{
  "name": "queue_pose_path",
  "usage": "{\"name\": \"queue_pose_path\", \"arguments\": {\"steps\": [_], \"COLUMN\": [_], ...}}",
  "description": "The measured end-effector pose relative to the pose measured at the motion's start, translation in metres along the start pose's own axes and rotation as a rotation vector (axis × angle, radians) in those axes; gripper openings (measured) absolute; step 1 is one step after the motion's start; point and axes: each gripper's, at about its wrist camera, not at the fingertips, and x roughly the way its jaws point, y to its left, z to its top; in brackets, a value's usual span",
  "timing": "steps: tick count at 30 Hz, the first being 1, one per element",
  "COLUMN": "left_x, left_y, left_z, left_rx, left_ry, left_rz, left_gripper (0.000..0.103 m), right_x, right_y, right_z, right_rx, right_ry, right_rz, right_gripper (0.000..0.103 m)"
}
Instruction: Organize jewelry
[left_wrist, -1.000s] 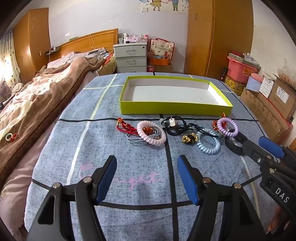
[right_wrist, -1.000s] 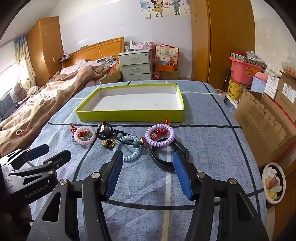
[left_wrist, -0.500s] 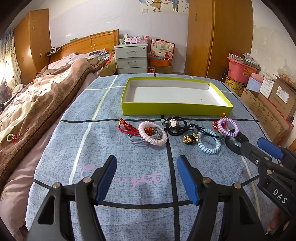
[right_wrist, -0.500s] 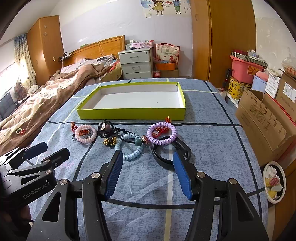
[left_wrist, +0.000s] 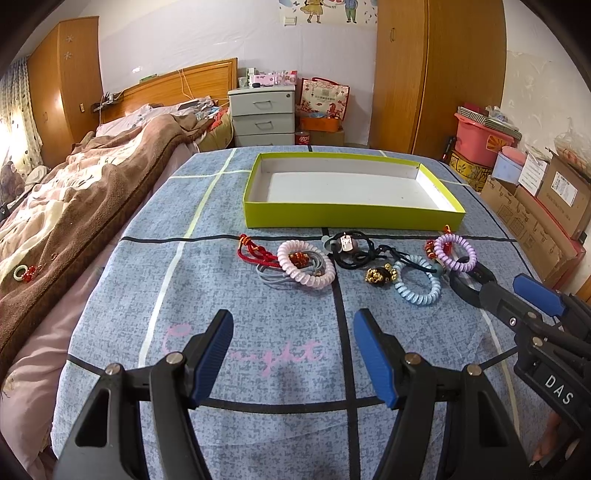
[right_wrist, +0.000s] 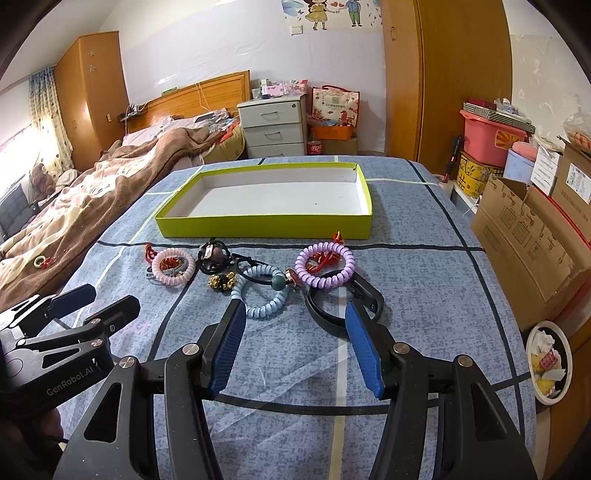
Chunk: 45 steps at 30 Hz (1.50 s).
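Left claw (left_wrist: 293, 356): jaws apart, nothing between them, held over the near part of the bedspread (left_wrist: 221, 295), short of the row of jewelry. Right claw (right_wrist: 295, 345): jaws apart, empty, its tips at the near side of the black bangle (right_wrist: 341, 306).

Change over the last second: slight. Both claws had crept forward a little; the right one had closed toward the bangle and blue coil. No piece had shifted, and the tray had stayed empty. Judged meaning: sorting not yet begun; the right claw was lining up a first pick.

Jewelry, left to right, in a row along the tray's near wall, all outside it:
- red cord (left_wrist: 255, 253)
- pink coil band (left_wrist: 304, 267), lying on a grey tie (left_wrist: 273, 278)
- black tie with a tag (left_wrist: 349, 249)
- gold and black beads (left_wrist: 380, 275)
- blue coil band (left_wrist: 417, 284)
- purple coil band (left_wrist: 456, 253), over a red charm, resting on the bangle's far edge

Tray (left_wrist: 351, 218): yellow-green walls, white floor, bare, at the far middle of the bedspread.

Surface: blue speckled spread with black and pale lines and pink lettering near the front edge.

Room: brown blanket (left_wrist: 74, 206) on a bed at left, grey drawers (left_wrist: 264, 114) by the far wall, wooden wardrobe (left_wrist: 439, 74), cardboard boxes (right_wrist: 528, 236) at right.
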Motion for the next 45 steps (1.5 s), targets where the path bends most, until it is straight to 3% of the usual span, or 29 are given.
{"name": "queue_pose_path", "arguments": {"steps": [45], "left_x": [0.0005], "left_y": [0.0001], "left_z": [0.0013], "left_rx": [0.002], "left_ry": [-0.001], "left_rz": [0.005], "left_gripper": [0.070], "right_x": [-0.0005], "right_y": [0.0005], "right_z": [0.0034], "right_rx": [-0.001], "right_ry": [0.005], "right_rz": [0.004], "right_gripper": [0.057]}}
